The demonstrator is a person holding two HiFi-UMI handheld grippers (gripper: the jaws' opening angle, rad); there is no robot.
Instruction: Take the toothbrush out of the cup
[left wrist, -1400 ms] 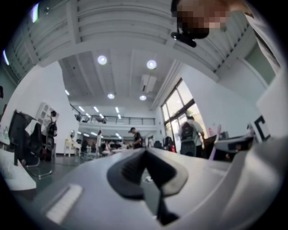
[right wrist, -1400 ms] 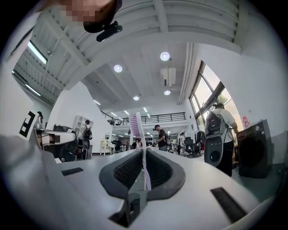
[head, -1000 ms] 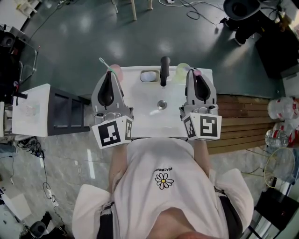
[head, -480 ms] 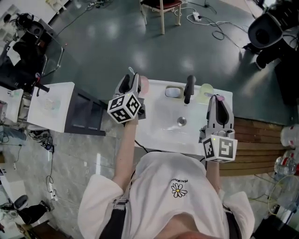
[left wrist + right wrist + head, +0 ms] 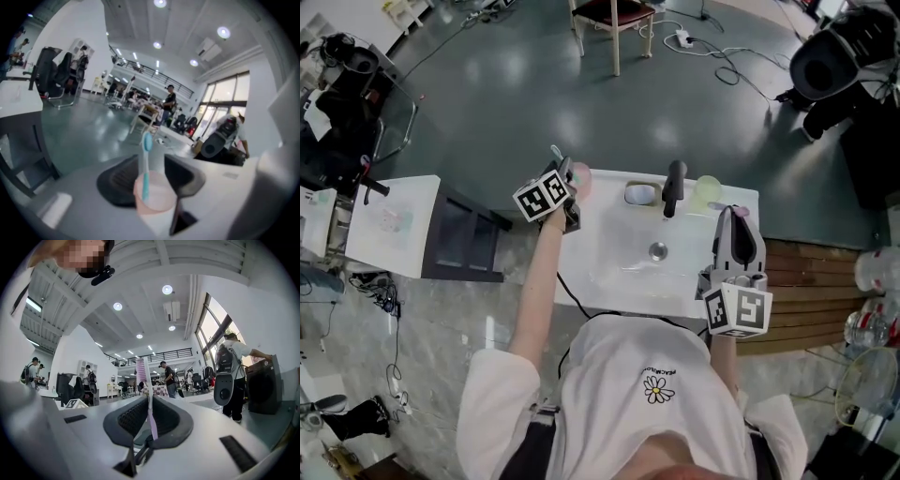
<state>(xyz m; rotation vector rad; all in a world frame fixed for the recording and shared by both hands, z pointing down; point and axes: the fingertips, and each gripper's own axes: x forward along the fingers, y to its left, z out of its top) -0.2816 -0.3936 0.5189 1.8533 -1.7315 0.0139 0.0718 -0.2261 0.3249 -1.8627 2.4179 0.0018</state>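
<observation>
Logging the blue toothbrush [image 5: 145, 168] first: stands bristles-up in the pink cup [image 5: 155, 201], handle leaning on the rim, head well above it. Puts that cup at the back left corner of the sink [image 5: 619, 281], as the head view has it. Finds the left gripper [image 5: 566, 184] right at the cup, jaws opening and spread wide to either side, with cup and brush between them and no pad visibly pressing on either. Shows the right gripper [image 5: 149, 411] pressed together on a second brush, a pink toothbrush [image 5: 143, 376], pinched low on the handle, bristles up, clear of any cup. Holds over the right side of the sink, near the green cup [image 5: 708, 192] at the back right corner, with the faucet [image 5: 673, 187] between the two cups. Cannot tell from above whether the green cup holds anything.

Judging progress: pink brush out and in hand, so that half looks done; blue brush not yet lifted, not yet gripped. Leaves, by estimate, a closing on the blue handle above the rim rather than on the cup wall, then a straight pull upward until the handle end clears the rim. Flags one risk: a light cup tipping or riding up with the brush.
</observation>
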